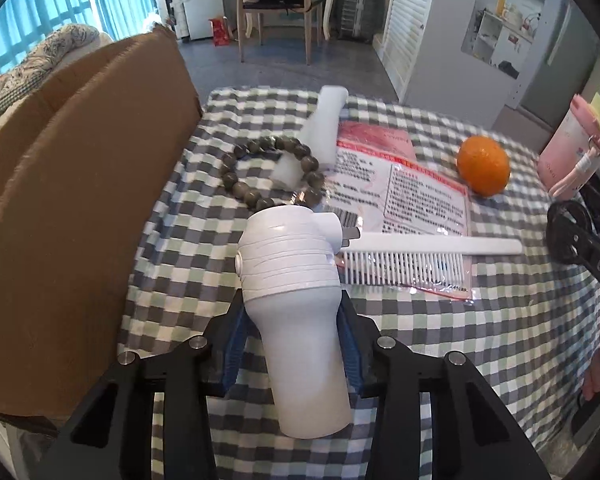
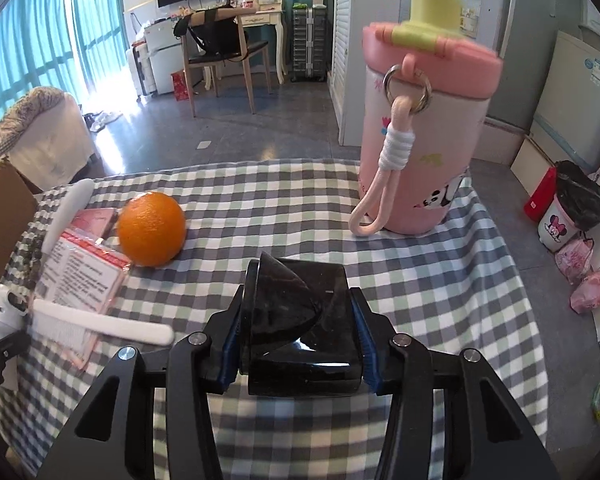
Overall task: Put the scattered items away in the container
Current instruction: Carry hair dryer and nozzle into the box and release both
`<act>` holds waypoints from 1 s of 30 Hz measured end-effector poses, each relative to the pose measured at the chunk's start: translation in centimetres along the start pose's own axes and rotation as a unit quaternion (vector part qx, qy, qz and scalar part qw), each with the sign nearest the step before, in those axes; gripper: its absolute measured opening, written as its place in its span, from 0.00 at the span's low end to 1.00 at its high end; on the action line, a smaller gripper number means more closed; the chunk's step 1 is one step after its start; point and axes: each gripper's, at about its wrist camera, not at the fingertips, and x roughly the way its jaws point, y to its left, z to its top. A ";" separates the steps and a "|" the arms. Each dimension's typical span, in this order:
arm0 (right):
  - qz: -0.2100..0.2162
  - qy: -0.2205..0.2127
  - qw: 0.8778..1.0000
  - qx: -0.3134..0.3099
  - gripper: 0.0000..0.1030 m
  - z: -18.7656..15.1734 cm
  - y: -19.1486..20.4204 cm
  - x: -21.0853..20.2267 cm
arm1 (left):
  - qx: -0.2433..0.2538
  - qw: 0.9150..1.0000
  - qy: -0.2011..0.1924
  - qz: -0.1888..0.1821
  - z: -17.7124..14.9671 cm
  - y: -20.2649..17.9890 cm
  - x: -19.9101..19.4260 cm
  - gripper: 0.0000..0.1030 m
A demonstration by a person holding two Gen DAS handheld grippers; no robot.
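My left gripper (image 1: pixel 294 344) is shut on a white hair dryer (image 1: pixel 296 292), held above the checked tablecloth beside the open cardboard box (image 1: pixel 72 208) at the left. My right gripper (image 2: pixel 300 344) is shut on a glossy black box-shaped object (image 2: pixel 300 328) above the cloth. On the table lie a bead bracelet (image 1: pixel 268 172), a white comb (image 1: pixel 412 256), a red-and-white plastic packet (image 1: pixel 400 188), a white bottle (image 1: pixel 320 132) and an orange (image 1: pixel 483 165). The orange (image 2: pixel 151 229) and comb (image 2: pixel 108 326) also show in the right wrist view.
A pink water bottle (image 2: pixel 422 136) with a yellow cap and a loop strap stands at the table's far right. The table's far edge (image 2: pixel 260 164) drops to the floor. A chair (image 2: pixel 224 56) and furniture stand beyond.
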 end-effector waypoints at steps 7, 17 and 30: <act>0.016 -0.043 0.999 -0.026 0.45 1.1 2.9 -4.5 | -0.002 0.999 -0.037 0.013 1.1 1.6 -3.4 0.41; 0.111 -0.108 0.982 -0.112 0.45 4.3 13.2 -10.7 | -0.043 0.991 -0.125 0.034 5.0 7.3 -11.0 0.41; 0.257 -0.123 0.921 -0.265 0.45 6.3 35.6 -12.1 | -0.145 0.975 -0.128 0.109 4.2 21.9 -12.3 0.41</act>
